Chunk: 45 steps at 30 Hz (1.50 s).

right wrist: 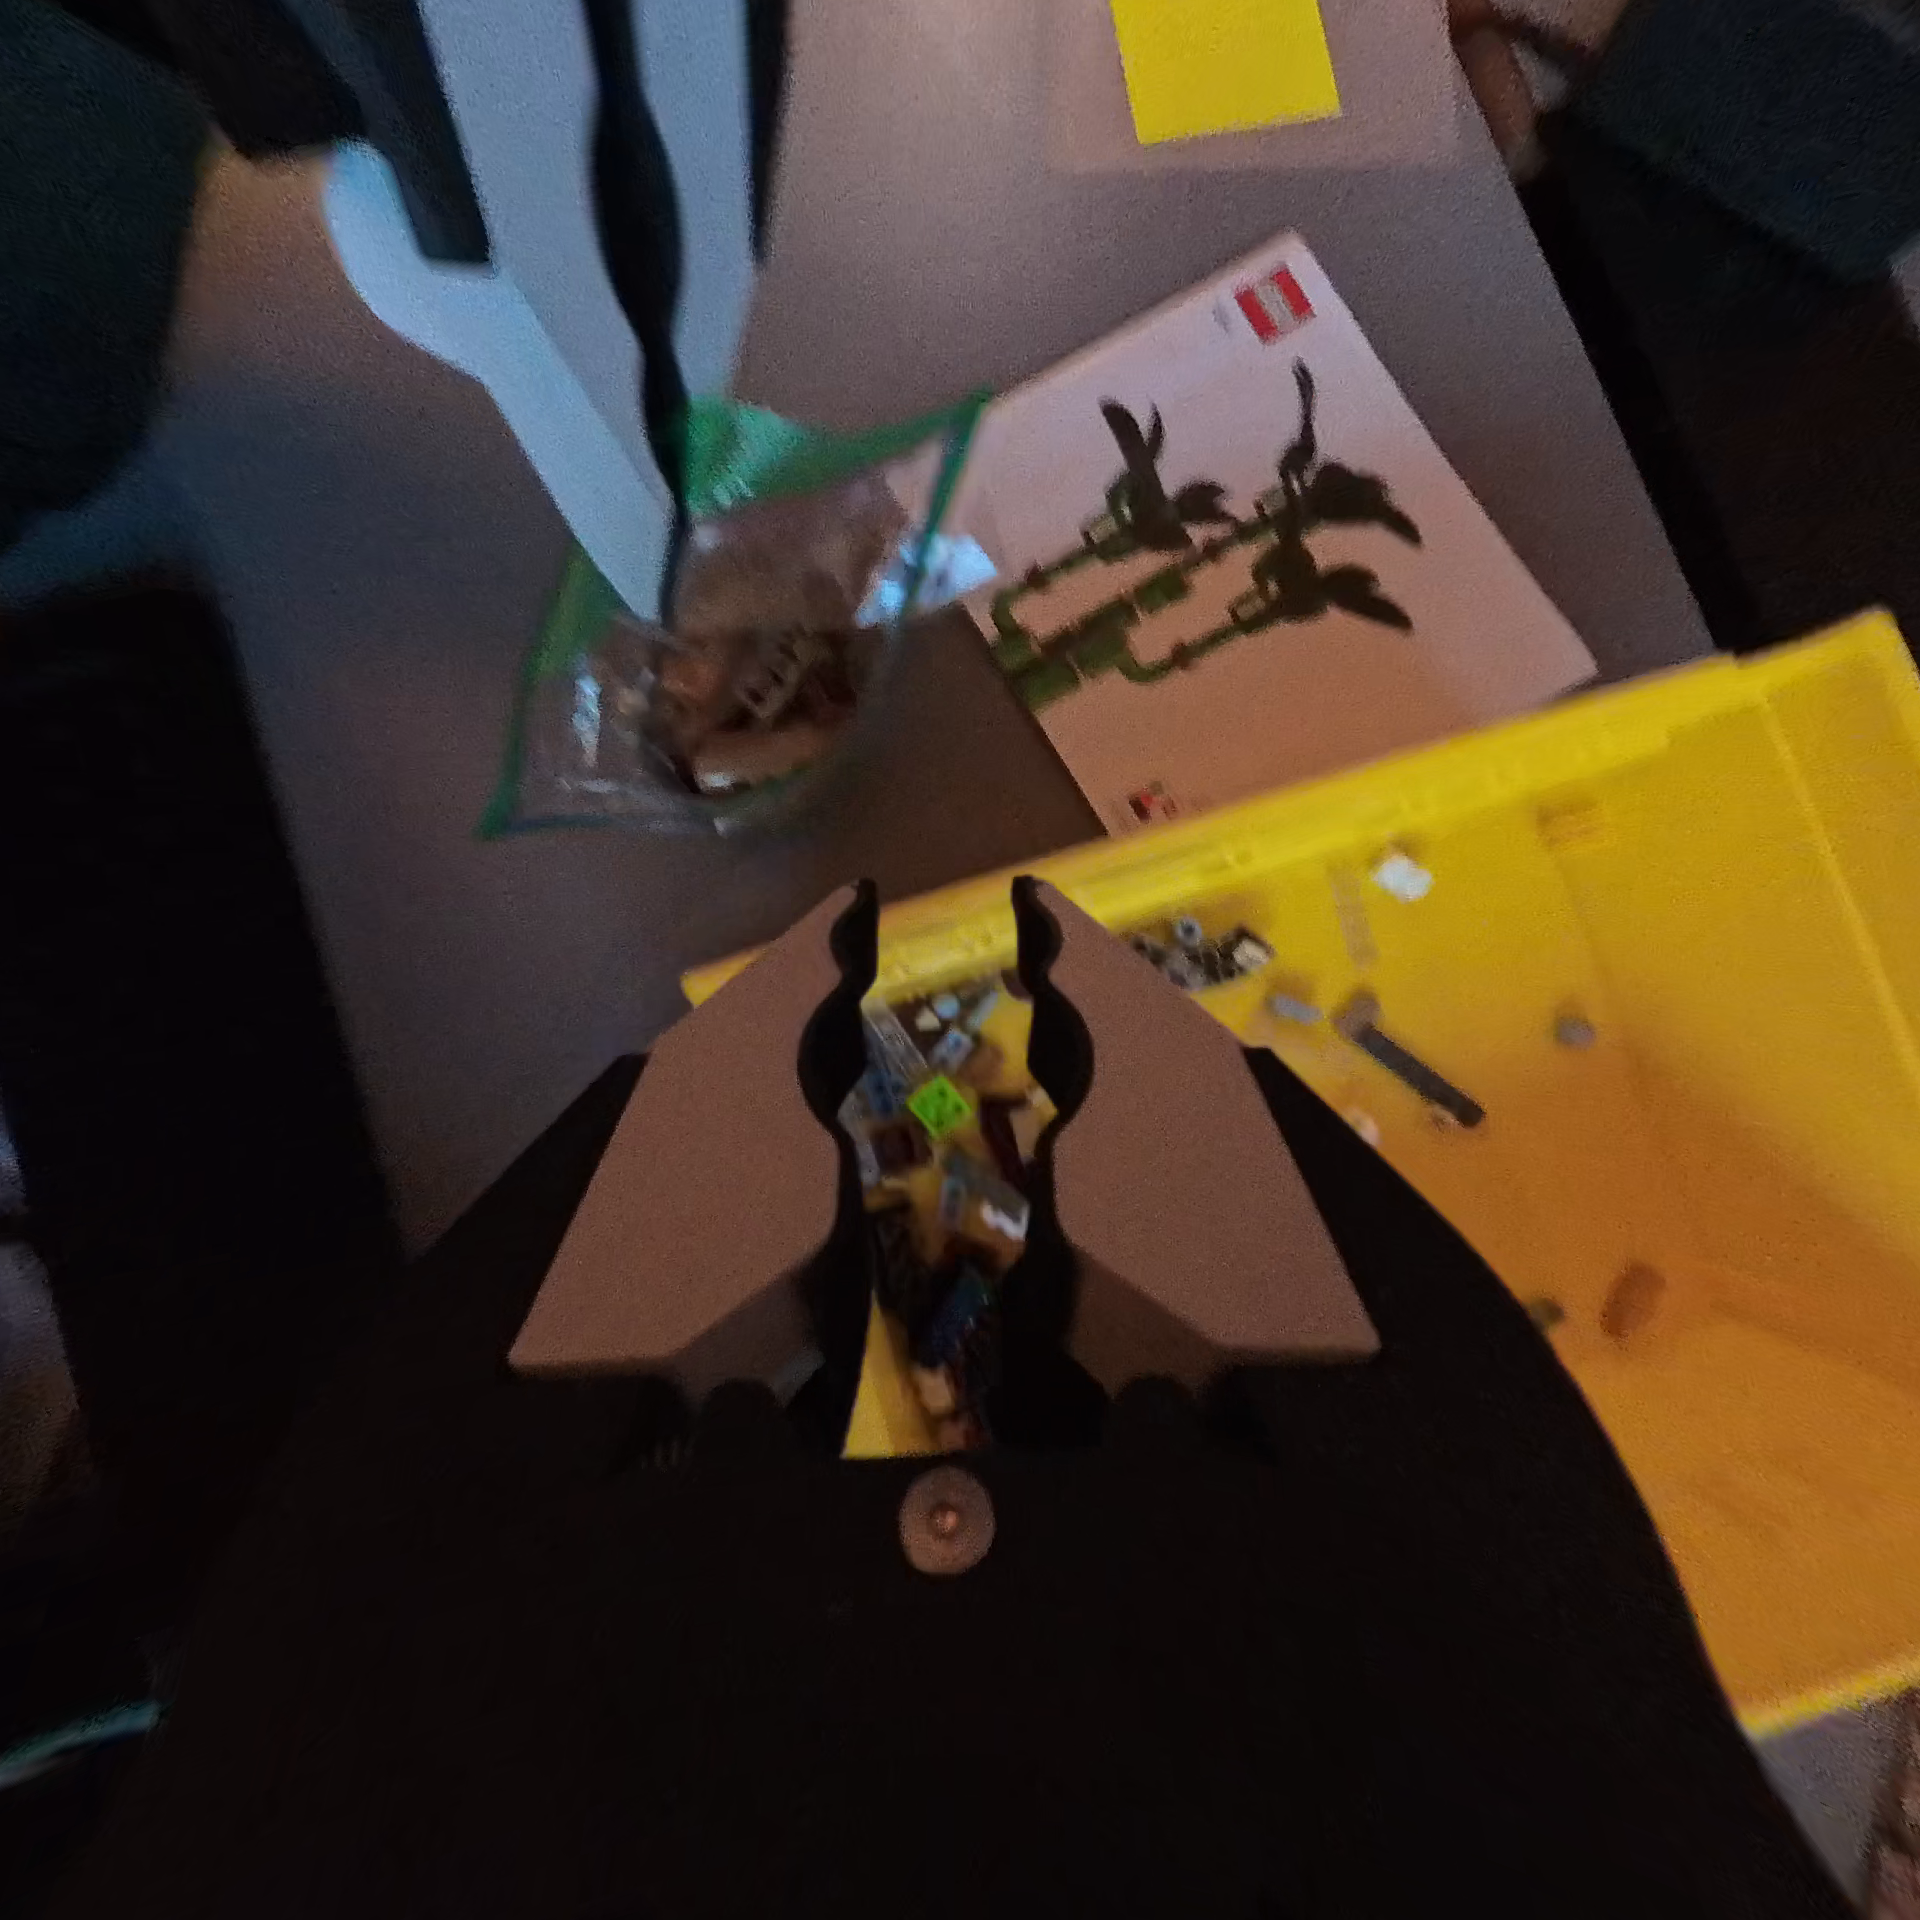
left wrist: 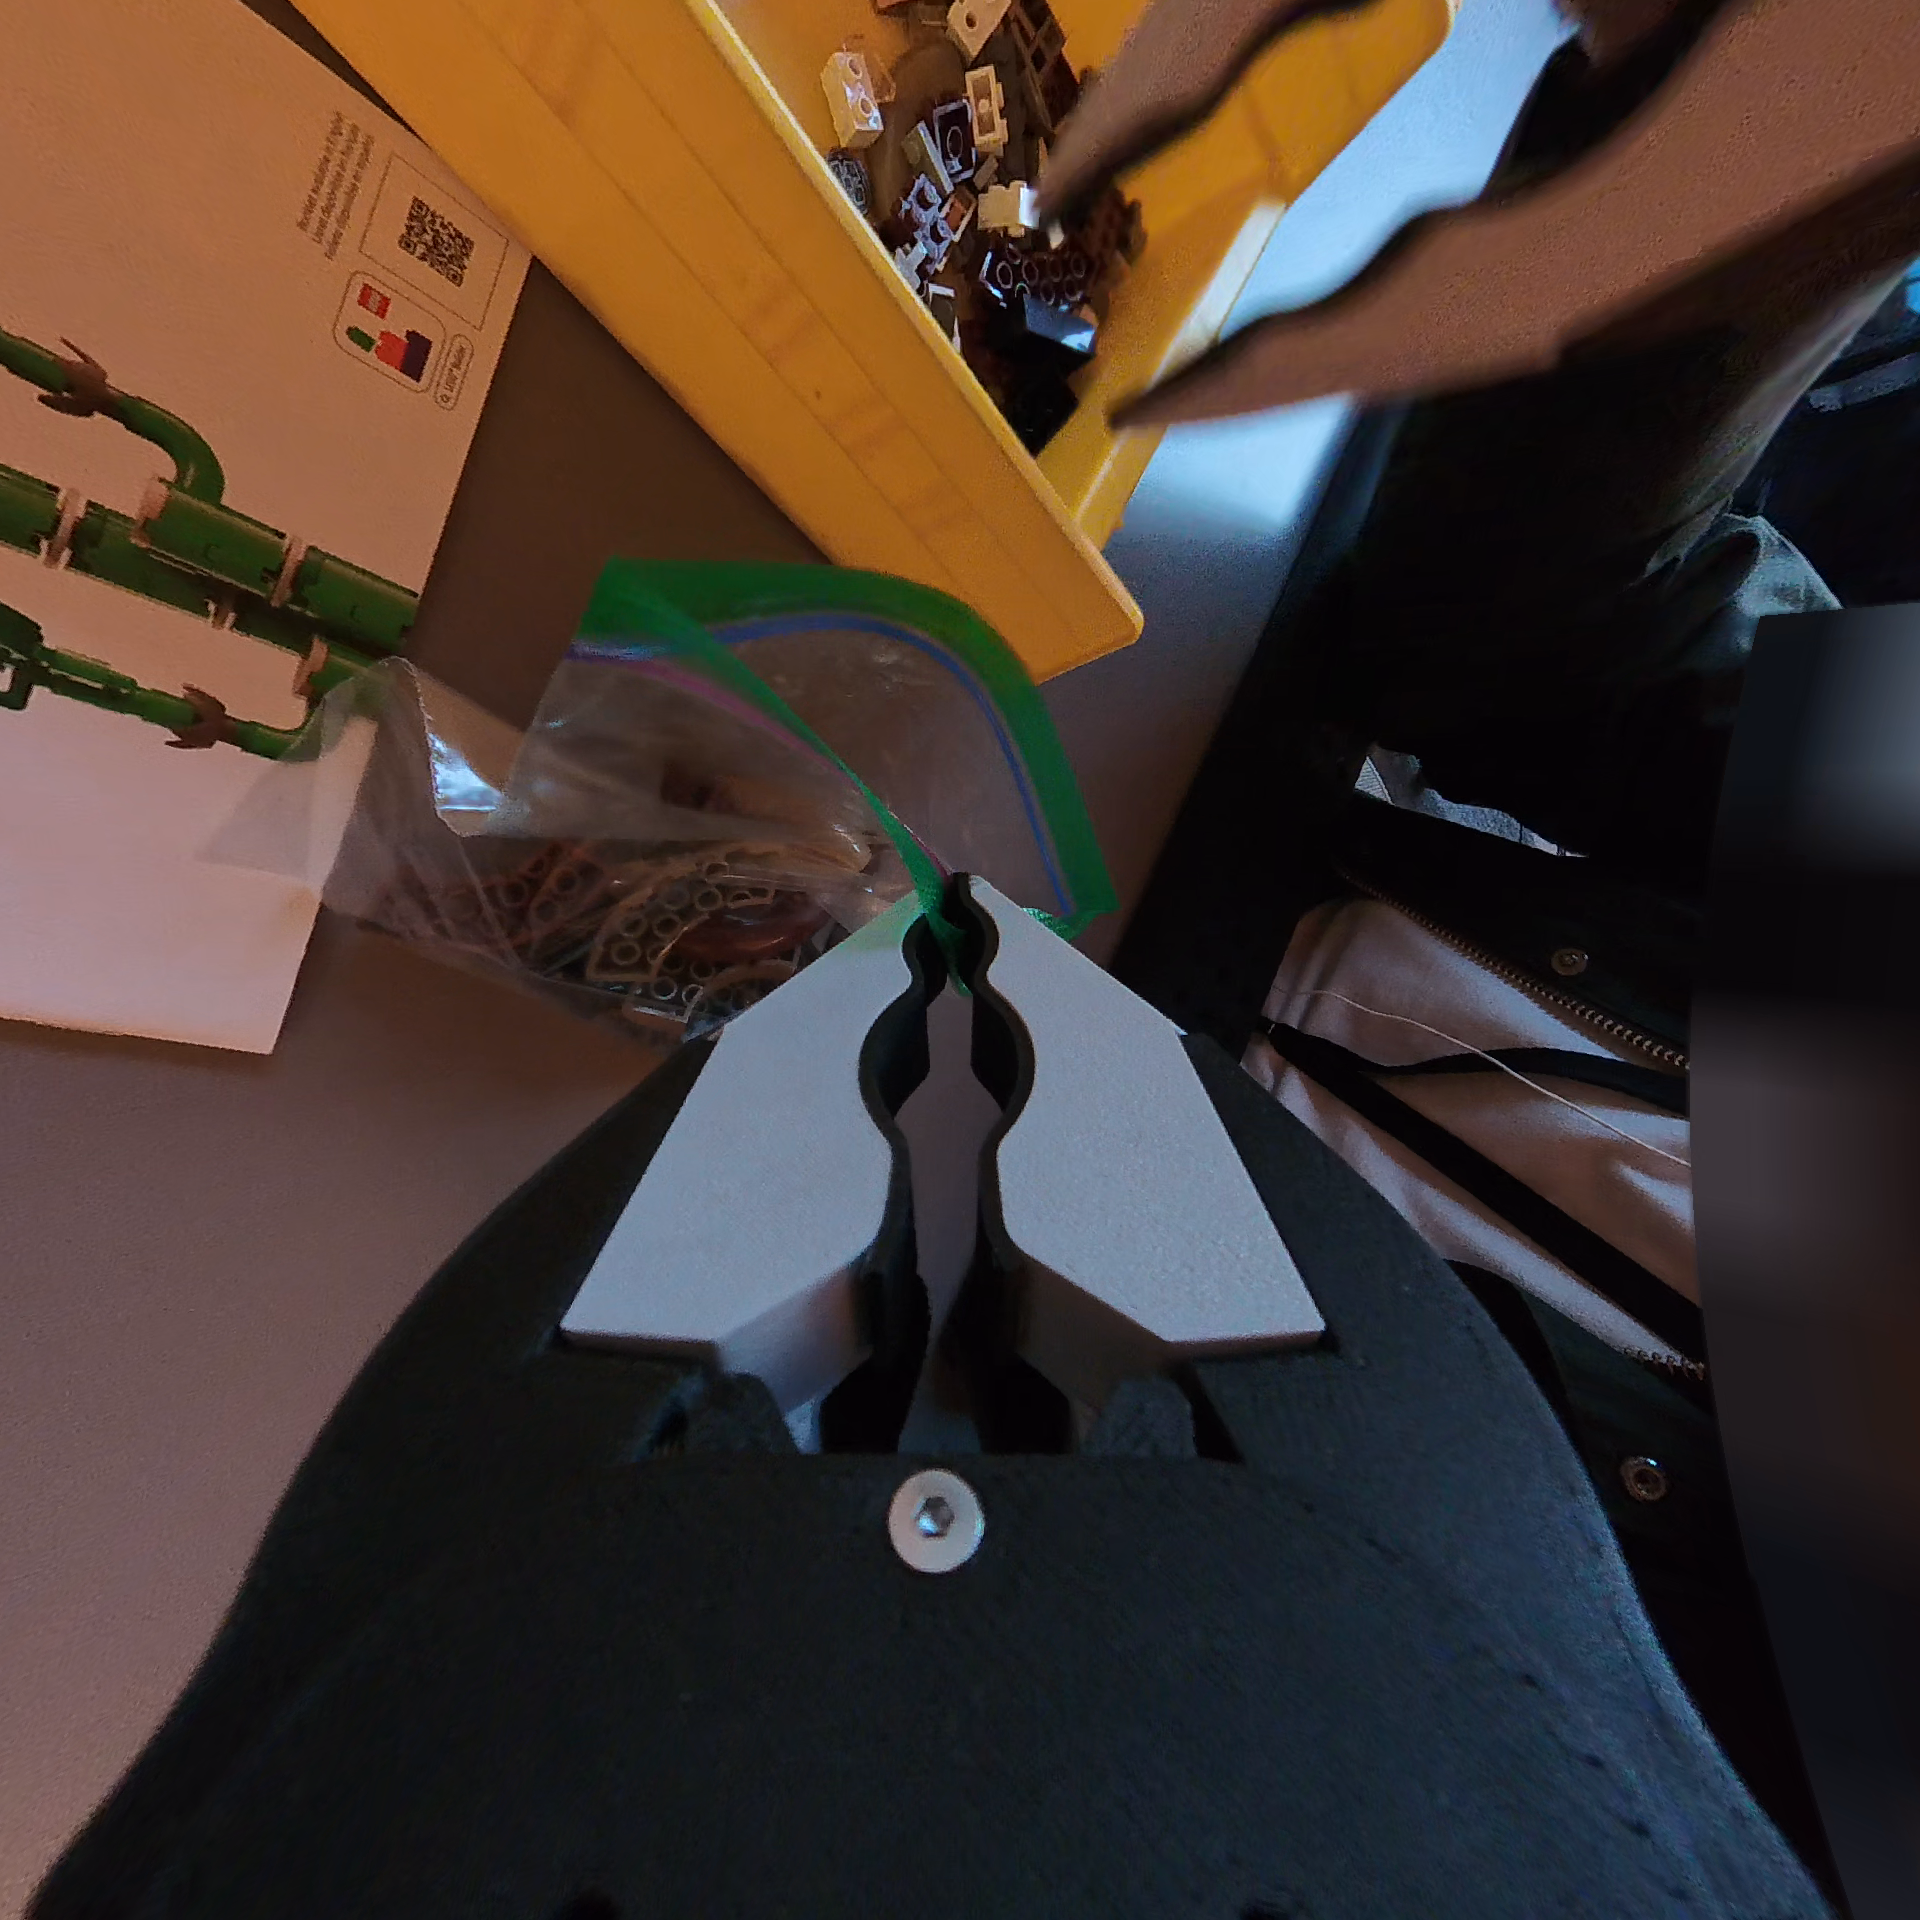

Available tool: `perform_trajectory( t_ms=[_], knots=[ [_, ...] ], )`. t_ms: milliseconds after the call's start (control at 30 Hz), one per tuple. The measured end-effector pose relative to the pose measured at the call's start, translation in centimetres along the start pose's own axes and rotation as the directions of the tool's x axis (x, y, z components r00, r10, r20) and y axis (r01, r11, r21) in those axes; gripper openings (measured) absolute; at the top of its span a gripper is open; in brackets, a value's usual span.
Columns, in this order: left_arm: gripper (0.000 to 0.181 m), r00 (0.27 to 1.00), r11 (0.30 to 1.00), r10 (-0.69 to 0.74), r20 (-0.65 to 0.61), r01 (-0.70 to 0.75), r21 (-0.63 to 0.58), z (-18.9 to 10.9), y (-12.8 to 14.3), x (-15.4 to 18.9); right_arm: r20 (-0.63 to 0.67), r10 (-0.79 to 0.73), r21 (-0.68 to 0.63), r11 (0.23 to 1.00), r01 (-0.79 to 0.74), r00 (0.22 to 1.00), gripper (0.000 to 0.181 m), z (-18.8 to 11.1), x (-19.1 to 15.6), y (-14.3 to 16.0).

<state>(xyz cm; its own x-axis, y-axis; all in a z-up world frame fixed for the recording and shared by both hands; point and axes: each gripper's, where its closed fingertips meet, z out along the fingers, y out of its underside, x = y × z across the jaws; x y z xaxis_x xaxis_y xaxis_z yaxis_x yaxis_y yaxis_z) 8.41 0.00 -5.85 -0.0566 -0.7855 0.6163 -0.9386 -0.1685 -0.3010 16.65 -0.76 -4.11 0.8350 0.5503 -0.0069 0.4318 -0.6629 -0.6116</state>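
My left gripper [left wrist: 961, 914] is shut on the green zip rim of a clear plastic bag [left wrist: 665, 831] that holds small building bricks and lies on the grey table. The bag also shows in the right wrist view [right wrist: 707, 665], with the left gripper [right wrist: 670, 520] pinching its rim from above. My right gripper [right wrist: 940, 904] is open and empty, hovering over the near corner of a yellow bin [right wrist: 1662, 1039] with loose bricks [right wrist: 935, 1122] between its fingers' line of sight. In the left wrist view the right gripper [left wrist: 1081, 301] hangs over the bin [left wrist: 727, 270] and its bricks [left wrist: 966, 208].
A white instruction booklet [left wrist: 208, 436] with a green plant picture lies left of the bag; it also shows in the right wrist view [right wrist: 1299, 540]. A yellow sheet [right wrist: 1226, 62] lies at the table's far end. A person's dark jacket [left wrist: 1507, 935] is at the table's edge. The grippers' ends are close to 9 cm from one another.
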Motion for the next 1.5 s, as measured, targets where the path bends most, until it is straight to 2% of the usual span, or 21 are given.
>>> perform_trajectory(
  t_ms=[100,167,233,333,433,533,567,667,733,833,900,967,1000,1133,1200,1267,1367,1433,1500],
  knots=[
    [0.000,1.000,1.000,0.003,0.001,-0.003,-0.002,0.1,0.0,0.0,0.023,0.082,-0.233,0.970,-0.074,0.996,0.029,0.4,1.7,6.6],
    [0.000,1.000,1.000,0.000,0.000,0.000,-0.008,0.3,0.0,0.0,0.107,0.054,-0.332,0.943,-0.015,0.993,0.030,2.4,0.9,9.2],
    [0.000,1.000,1.000,-0.001,-0.001,0.001,-0.014,0.4,0.1,0.0,0.154,0.040,-0.397,0.917,0.025,0.987,0.039,4.4,0.2,10.3],
    [0.000,1.000,1.000,0.003,0.000,-0.003,-0.012,0.3,0.1,0.0,0.230,-0.063,-0.409,0.899,0.155,0.971,0.040,5.7,-1.0,11.1],
    [0.000,1.000,1.000,0.000,-0.002,0.000,-0.010,0.3,0.0,0.0,0.193,-0.073,-0.436,0.887,0.152,0.978,0.035,6.2,-0.3,11.7],
    [0.000,1.000,1.000,0.002,-0.002,-0.002,-0.011,0.3,0.1,0.0,0.194,-0.096,-0.437,0.882,0.173,0.976,0.009,6.2,-0.1,11.9],
    [0.000,1.000,1.000,0.003,-0.002,-0.003,-0.010,0.2,0.1,0.0,0.190,-0.096,-0.443,0.880,0.173,0.977,0.008,6.1,0.0,12.0],
    [0.000,1.000,1.000,0.002,-0.002,-0.002,-0.007,0.2,0.1,0.0,0.163,-0.119,-0.395,0.902,0.175,0.979,0.007,5.2,0.5,11.1],
    [0.000,1.000,1.000,0.000,-0.004,0.000,-0.007,0.2,0.0,0.0,0.127,-0.127,-0.319,0.934,0.162,0.984,0.006,3.9,0.9,9.3],
    [0.000,1.000,1.000,-0.001,-0.006,0.001,-0.011,0.3,0.0,0.0,0.070,-0.185,-0.085,0.978,0.190,0.980,0.006,1.3,0.0,3.8],
    [0.000,1.000,1.000,-0.002,-0.006,0.002,-0.015,0.4,0.1,0.0,0.107,-0.220,0.122,0.971,0.207,0.970,0.005,0.0,-2.5,-0.5],
    [0.000,1.000,1.000,-0.002,-0.005,0.002,-0.016,0.5,0.1,0.0,0.130,-0.237,0.234,0.951,0.203,0.963,0.005,0.0,-4.2,-3.3],
    [0.000,1.000,1.000,-0.001,-0.004,0.001,-0.015,0.5,0.1,0.0,0.154,-0.234,0.247,0.950,0.192,0.960,0.005,0.6,-4.9,-3.9],
    [0.000,1.000,1.000,0.000,-0.001,0.000,-0.011,0.4,0.0,0.0,0.139,-0.169,0.168,0.975,0.144,0.976,0.009,4.3,-4.5,-3.6],
    [0.000,1.000,1.000,0.000,-0.001,0.000,-0.013,0.4,0.1,0.0,0.147,-0.168,0.132,0.980,0.149,0.975,0.026,5.1,-4.4,-3.1],
    [0.000,1.000,1.000,0.000,-0.001,0.000,-0.011,0.3,0.1,0.0,0.102,-0.192,0.120,0.976,0.179,0.976,0.026,4.4,-3.5,-2.7],
    [0.000,1.000,1.000,-0.003,-0.001,0.003,-0.006,0.2,0.0,0.0,0.078,-0.194,0.179,0.968,0.178,0.978,0.025,1.0,-2.3,-2.6],
    [0.000,1.000,1.000,-0.003,-0.001,0.003,-0.005,0.1,0.0,-0.1,0.062,-0.166,0.161,0.975,0.154,0.984,0.025,-0.8,-0.8,-1.0],
    [0.000,1.000,1.000,-0.002,0.000,0.002,-0.006,0.2,0.0,0.0,0.071,-0.132,0.084,0.988,0.126,0.989,0.025,-1.3,0.4,1.8]
  ],
)
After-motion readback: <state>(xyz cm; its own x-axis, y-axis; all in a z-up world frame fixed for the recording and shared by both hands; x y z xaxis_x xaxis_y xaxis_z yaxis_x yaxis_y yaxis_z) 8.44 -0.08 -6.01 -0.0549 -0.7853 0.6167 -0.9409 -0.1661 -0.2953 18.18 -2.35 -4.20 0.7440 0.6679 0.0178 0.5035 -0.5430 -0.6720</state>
